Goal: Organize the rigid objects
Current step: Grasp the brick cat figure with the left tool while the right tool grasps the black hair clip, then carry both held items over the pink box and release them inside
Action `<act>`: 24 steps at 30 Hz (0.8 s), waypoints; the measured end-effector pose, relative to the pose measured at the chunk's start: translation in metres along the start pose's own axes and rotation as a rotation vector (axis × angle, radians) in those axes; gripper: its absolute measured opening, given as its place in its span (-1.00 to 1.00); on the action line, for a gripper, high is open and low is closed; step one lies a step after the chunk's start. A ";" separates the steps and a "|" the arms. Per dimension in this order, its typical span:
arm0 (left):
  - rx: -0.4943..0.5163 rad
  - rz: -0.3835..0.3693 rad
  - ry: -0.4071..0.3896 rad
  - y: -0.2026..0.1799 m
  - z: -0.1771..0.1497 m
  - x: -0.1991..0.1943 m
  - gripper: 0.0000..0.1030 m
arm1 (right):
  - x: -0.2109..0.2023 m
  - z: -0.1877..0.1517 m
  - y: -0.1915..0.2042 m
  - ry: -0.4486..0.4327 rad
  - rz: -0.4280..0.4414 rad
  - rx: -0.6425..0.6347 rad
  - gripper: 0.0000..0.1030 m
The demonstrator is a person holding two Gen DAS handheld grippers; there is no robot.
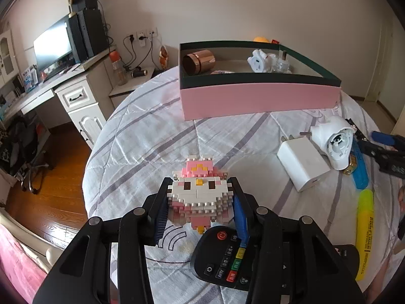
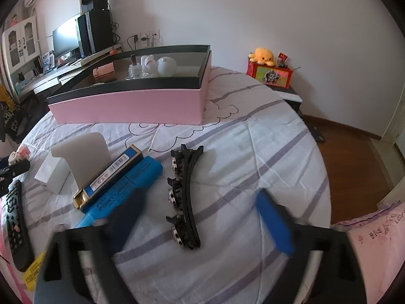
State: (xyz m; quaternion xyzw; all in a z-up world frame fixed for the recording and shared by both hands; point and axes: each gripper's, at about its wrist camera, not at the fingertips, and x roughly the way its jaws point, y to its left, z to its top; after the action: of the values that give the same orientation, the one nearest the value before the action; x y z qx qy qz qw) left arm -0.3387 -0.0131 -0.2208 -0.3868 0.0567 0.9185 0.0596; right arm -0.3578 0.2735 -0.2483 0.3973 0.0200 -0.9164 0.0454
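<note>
My left gripper (image 1: pixel 200 192) is shut on a pink and white brick figure (image 1: pixel 200 190) and holds it above the bed, over a black remote (image 1: pixel 227 258). The pink box (image 1: pixel 258 96) with a dark rim stands further back and holds a copper tin (image 1: pixel 198 62), a white toy (image 1: pixel 258 60) and a small glass bottle (image 1: pixel 282 63). My right gripper (image 2: pixel 200 217) is open, its fingers either side of a black hair clip (image 2: pixel 183 197) on the bedspread. The pink box (image 2: pixel 126 106) also shows in the right wrist view.
A white charger (image 1: pixel 302 164), a white plug device (image 1: pixel 336 141), a blue marker (image 2: pixel 124 192), a blue and gold harmonica (image 2: pixel 111 174) and a yellow highlighter (image 1: pixel 365 230) lie on the bed. A desk (image 1: pixel 73 88) with a monitor stands left. An orange plush (image 2: pixel 262 55) sits far right.
</note>
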 end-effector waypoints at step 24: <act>0.010 -0.011 -0.107 -0.009 0.014 -0.051 -0.14 | -0.043 0.011 0.015 -0.081 0.126 -0.040 -0.65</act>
State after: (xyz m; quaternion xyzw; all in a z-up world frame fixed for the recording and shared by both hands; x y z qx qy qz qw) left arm -0.3114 -0.0050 -0.1754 -0.3372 0.0559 0.9372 0.0693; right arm -0.3353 0.2605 -0.2091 0.3592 0.0113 -0.9265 0.1118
